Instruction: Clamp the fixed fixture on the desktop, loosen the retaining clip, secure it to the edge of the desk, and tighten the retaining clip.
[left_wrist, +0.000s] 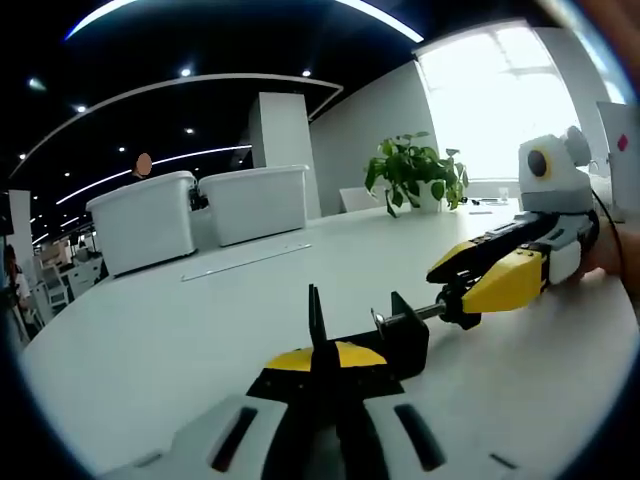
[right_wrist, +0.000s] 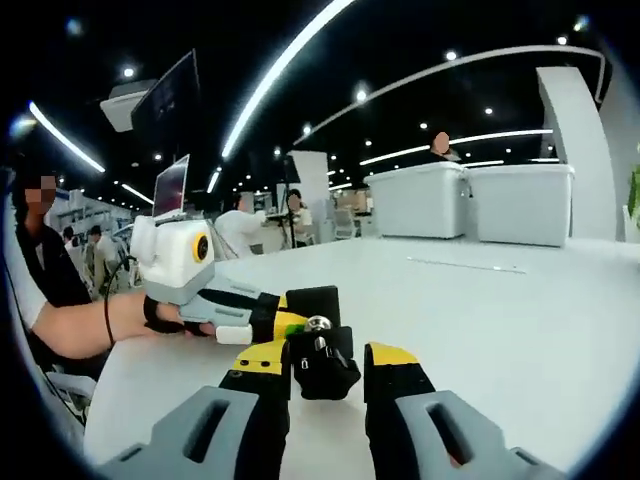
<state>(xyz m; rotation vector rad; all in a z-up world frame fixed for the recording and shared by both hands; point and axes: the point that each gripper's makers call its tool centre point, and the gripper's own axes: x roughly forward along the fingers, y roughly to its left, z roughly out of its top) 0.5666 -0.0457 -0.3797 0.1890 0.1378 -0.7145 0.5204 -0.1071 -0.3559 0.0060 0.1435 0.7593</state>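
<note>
Two white lidded bins (left_wrist: 150, 218) stand side by side at the far end of the white table (left_wrist: 150, 350), lids on, so their contents cannot be seen; beside them a leafy plant (left_wrist: 412, 170) sits in a white pot. The clamp fixture (left_wrist: 385, 335) is a black C-shaped piece with a silver screw rod sticking out sideways, resting on the tabletop between the two tools. The left gripper (left_wrist: 318, 375) has its yellow-tipped jaws pressed against the fixture's black body, pinching it. In the right gripper view the right gripper (right_wrist: 325, 365) has its jaws spread on either side of the fixture's screw end, where a round silver knob (right_wrist: 318, 323) shows; whether they touch it cannot be told.
</note>
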